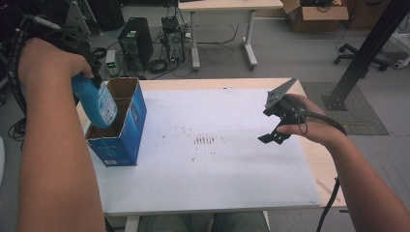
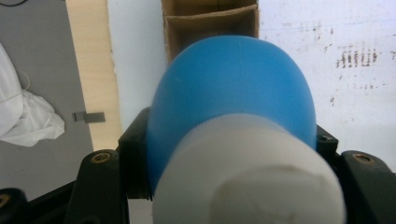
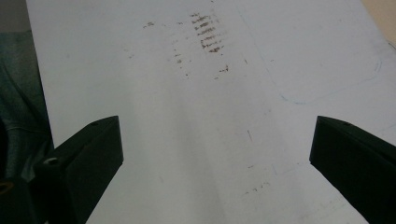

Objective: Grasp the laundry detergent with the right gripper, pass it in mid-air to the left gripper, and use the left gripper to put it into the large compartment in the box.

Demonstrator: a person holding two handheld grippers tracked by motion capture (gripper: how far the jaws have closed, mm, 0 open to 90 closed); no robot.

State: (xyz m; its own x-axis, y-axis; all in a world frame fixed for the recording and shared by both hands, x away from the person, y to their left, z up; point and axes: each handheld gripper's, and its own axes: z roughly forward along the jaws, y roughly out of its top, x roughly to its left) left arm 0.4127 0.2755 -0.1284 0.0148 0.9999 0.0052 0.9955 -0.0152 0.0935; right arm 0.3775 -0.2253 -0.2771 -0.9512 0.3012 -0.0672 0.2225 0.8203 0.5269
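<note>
A blue bottle (image 1: pixel 99 102) with a white cap (image 2: pixel 247 172) hangs tilted with its lower end inside the open top of a blue cardboard box (image 1: pixel 123 133) at the table's left edge. My left gripper (image 1: pixel 94 75) is shut on the bottle near its cap end, jaws pressing both sides. In the left gripper view the bottle (image 2: pixel 233 93) covers most of the box's brown inside (image 2: pixel 205 23). My right gripper (image 1: pixel 270 137) hovers over the right side of the white board (image 1: pixel 217 164), open, nothing between its jaws.
Brown smudges (image 1: pixel 204 140) mark the board's middle. The wooden table (image 1: pixel 324 164) shows beyond the board on the right. Computer towers (image 1: pixel 134 41), cables and another table (image 1: pixel 222 9) stand on the floor behind. A black post (image 1: pixel 367 48) rises at far right.
</note>
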